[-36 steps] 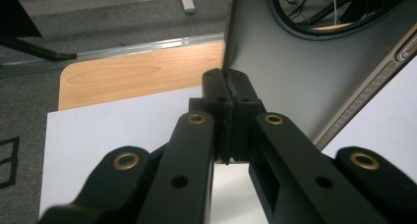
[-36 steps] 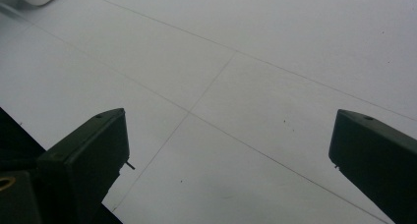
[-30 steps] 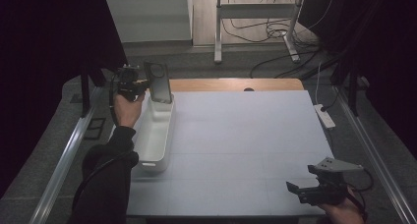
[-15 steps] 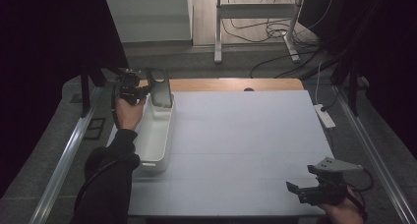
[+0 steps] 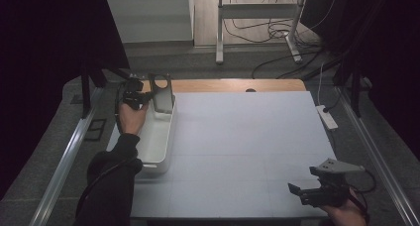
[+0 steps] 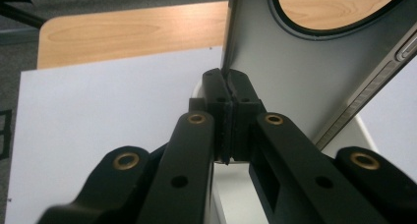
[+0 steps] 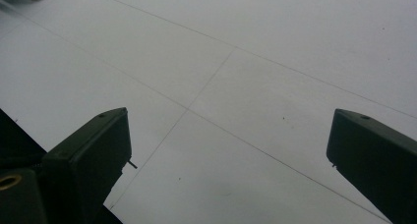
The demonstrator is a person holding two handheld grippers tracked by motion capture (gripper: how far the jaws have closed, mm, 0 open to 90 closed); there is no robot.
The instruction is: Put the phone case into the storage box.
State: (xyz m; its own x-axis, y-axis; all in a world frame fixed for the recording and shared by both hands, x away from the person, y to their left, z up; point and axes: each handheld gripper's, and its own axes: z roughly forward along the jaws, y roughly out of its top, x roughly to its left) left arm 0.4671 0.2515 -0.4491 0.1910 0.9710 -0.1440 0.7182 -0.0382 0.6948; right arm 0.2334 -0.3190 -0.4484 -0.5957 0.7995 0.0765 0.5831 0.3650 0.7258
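A dark grey flat case [image 5: 162,92] with a round cut-out near its top stands upright over the far end of a white bin [image 5: 154,139] at the table's left. My left gripper [image 5: 147,98] is shut on the case's edge. In the left gripper view the two jaws meet at the tips [image 6: 227,81], pinching the thin edge of the case [image 6: 305,81], which has side buttons on its rim. My right gripper [image 5: 297,191] rests near the front right corner, open, with bare white table between its fingers [image 7: 228,118].
A white mat [image 5: 247,137] covers the table, with a wooden strip [image 5: 223,85] along the far edge. A white power strip [image 5: 326,116] lies off the right side. Metal rails [image 5: 64,161] run along both sides. Stand legs and cables sit behind.
My left hand has come down a little with the case, bringing it lower over the bin's far end. The right gripper has stayed in place.
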